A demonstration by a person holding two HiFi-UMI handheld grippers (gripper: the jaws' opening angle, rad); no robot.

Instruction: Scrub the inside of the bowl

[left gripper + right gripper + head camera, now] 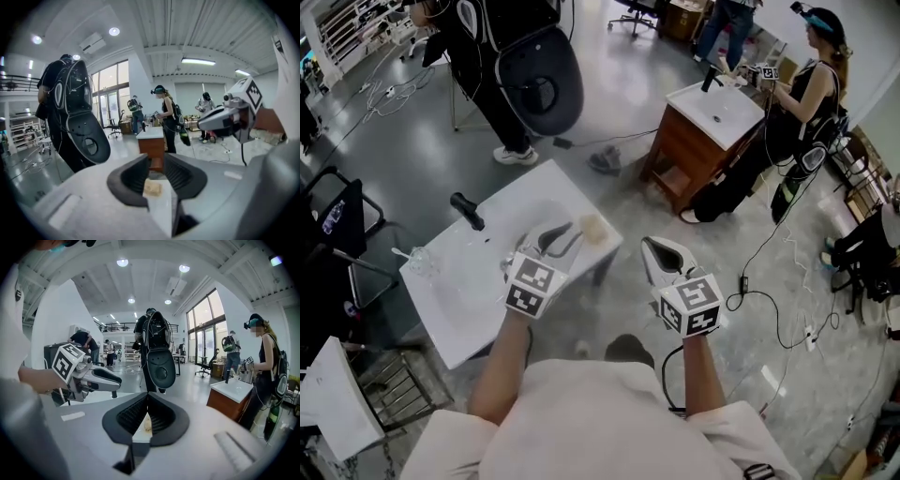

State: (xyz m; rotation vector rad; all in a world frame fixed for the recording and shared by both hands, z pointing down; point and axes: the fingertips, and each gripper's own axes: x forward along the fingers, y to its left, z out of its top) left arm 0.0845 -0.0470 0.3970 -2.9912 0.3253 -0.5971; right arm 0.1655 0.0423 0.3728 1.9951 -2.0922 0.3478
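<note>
Scrubbing has not begun. The sponge (594, 228) lies on the tabletop (450, 328) corner, at two o'clock from the bowl (480, 272). The left gripper (561, 240), slightly spread and empty, points toward the sponge. The right gripper (654, 253) is pressed together, empty.

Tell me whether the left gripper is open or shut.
Open. In its own view the left gripper shows a clear gap between its tips, with nothing gripped; the sponge lies beyond them.
</note>
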